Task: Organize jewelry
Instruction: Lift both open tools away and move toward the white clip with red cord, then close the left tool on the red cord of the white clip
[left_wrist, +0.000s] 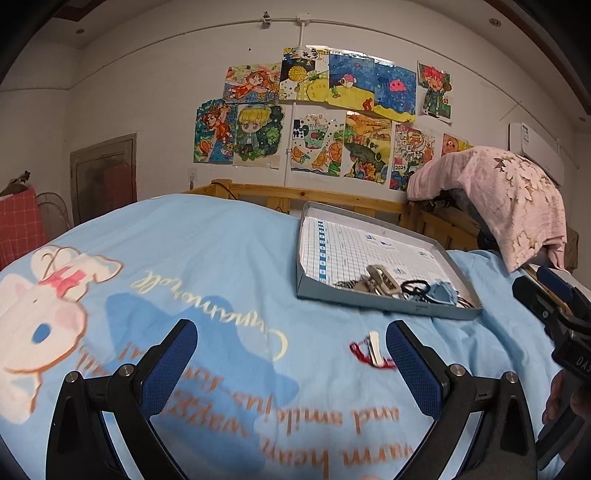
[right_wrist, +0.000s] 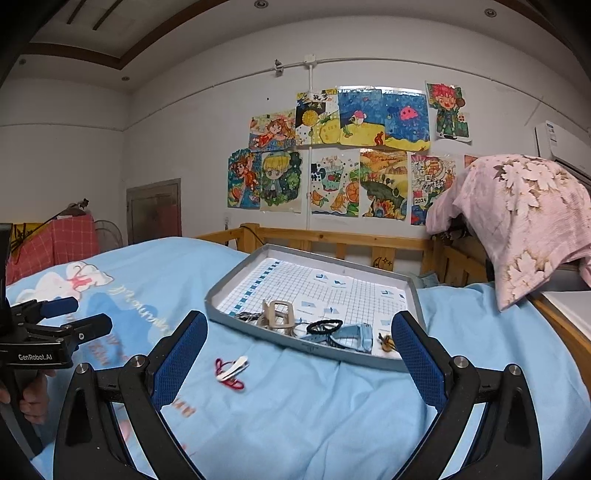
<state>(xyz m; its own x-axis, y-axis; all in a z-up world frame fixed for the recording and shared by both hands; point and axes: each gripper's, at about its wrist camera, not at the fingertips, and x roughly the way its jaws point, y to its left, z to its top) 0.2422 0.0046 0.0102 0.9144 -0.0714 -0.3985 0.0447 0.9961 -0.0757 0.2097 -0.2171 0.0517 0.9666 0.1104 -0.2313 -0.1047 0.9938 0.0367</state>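
Note:
A shallow grey box lid (left_wrist: 388, 301) (right_wrist: 306, 345) with grid paper inside lies on the blue bedsheet. Its near corner holds several hair accessories: a beige claw clip (left_wrist: 380, 278) (right_wrist: 279, 314), a black hair tie (left_wrist: 415, 286) (right_wrist: 325, 326) and a blue clip (left_wrist: 441, 291) (right_wrist: 354, 336). A white hair clip with a red hair tie (left_wrist: 373, 352) (right_wrist: 231, 369) lies on the sheet in front of the lid. My left gripper (left_wrist: 291, 354) is open, just left of the white clip. My right gripper (right_wrist: 299, 343) is open and empty, near the lid's front edge.
The blue cartoon bedsheet (left_wrist: 221, 258) (right_wrist: 332, 406) covers the bed. A wooden bed rail (left_wrist: 332, 199) (right_wrist: 332, 240) runs behind it. A pink floral cloth (left_wrist: 509, 192) (right_wrist: 524, 214) drapes over something at the right. Children's drawings hang on the wall.

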